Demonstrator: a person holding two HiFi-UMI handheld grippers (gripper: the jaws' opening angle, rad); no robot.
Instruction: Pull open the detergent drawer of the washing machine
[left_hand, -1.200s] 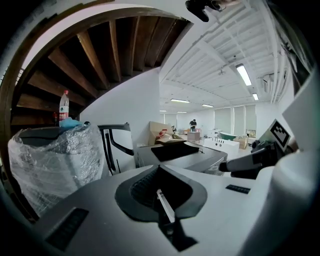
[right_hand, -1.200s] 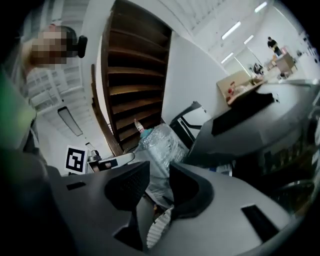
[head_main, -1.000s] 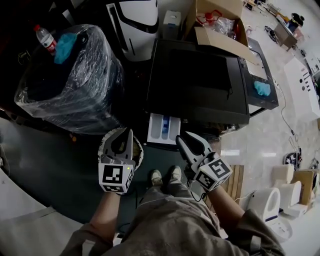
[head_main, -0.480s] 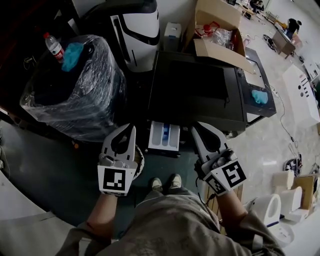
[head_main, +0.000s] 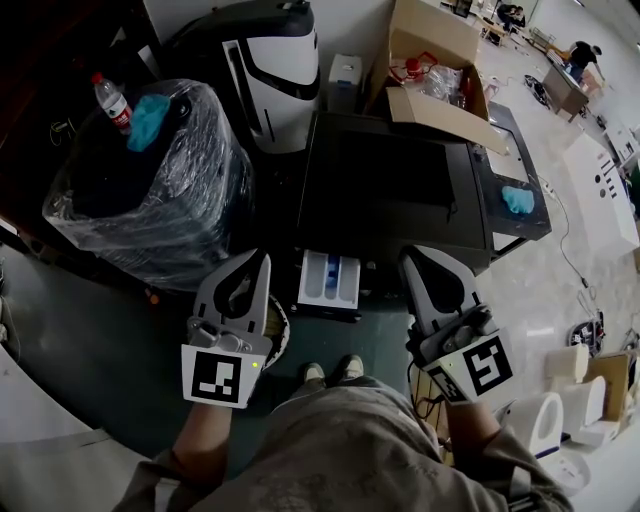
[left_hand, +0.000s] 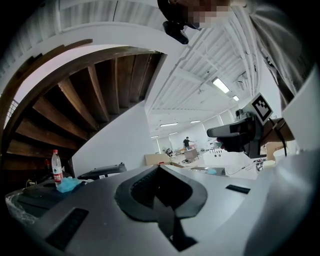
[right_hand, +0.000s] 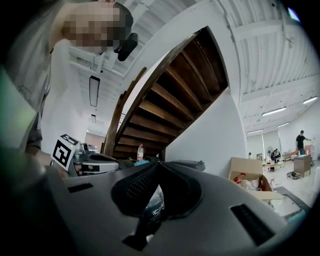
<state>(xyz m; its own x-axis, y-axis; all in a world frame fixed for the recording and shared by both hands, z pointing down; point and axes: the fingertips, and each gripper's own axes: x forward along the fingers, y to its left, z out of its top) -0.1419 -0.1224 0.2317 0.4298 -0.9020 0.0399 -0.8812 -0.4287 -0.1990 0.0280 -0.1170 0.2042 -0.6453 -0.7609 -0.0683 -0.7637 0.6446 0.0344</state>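
Detergent drawer (head_main: 330, 280), white with blue inserts, pulled out of the dark washing machine (head_main: 400, 185), low between the two grippers and touched by neither. Left gripper (head_main: 263, 260): jaws together, empty. Right gripper (head_main: 410, 255): jaws just closed together, nothing between. Black-and-white square marker on each gripper's cube (head_main: 218, 375); red label on the bottle (head_main: 111, 100), print too small to read. Left of the machine, a plastic-wrapped bundle (head_main: 150, 200) bearing bottle and blue cloth (head_main: 148, 118); open cardboard box (head_main: 440, 60) at the machine's far corner
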